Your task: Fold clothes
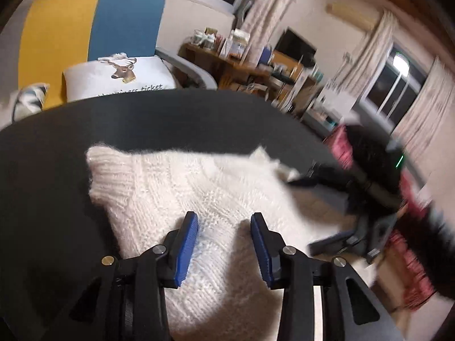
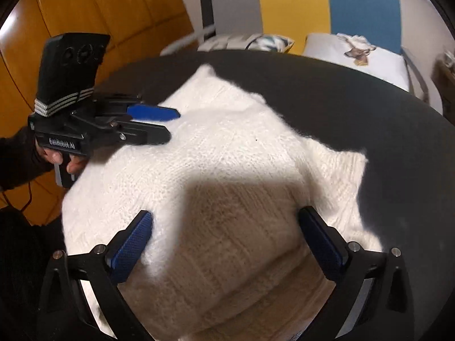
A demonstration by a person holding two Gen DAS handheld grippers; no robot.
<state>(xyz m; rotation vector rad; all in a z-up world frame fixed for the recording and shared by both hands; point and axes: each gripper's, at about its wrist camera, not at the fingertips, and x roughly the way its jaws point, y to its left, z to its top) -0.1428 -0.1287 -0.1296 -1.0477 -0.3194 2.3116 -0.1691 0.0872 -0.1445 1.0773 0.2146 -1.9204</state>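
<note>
We see a white knitted sweater (image 1: 199, 187) lying on a dark bench (image 1: 57, 147), bunched and partly folded, with a ribbed edge toward the far left in the left wrist view. Our left gripper (image 1: 224, 221) hovers over the knit with its blue pads (image 1: 186, 244) parted about halfway; nothing sits between them and they pinch no fabric. From the right wrist view the same gripper (image 2: 170, 125) shows side-on over the sweater's (image 2: 227, 147) left part, held by a hand (image 2: 62, 162) in a dark sleeve (image 2: 20, 159).

Our right gripper (image 2: 224, 227) stands wide open above the near part of the sweater, its pads well apart and clear of the cloth; its shadow falls on the knit between them. In the left wrist view it (image 1: 301, 210) is blurred at the right, over the sweater's edge, so there we cannot tell its jaws.

Beyond the bench (image 2: 369, 108) lies a white pillow (image 1: 119, 76) with a deer print.
</note>
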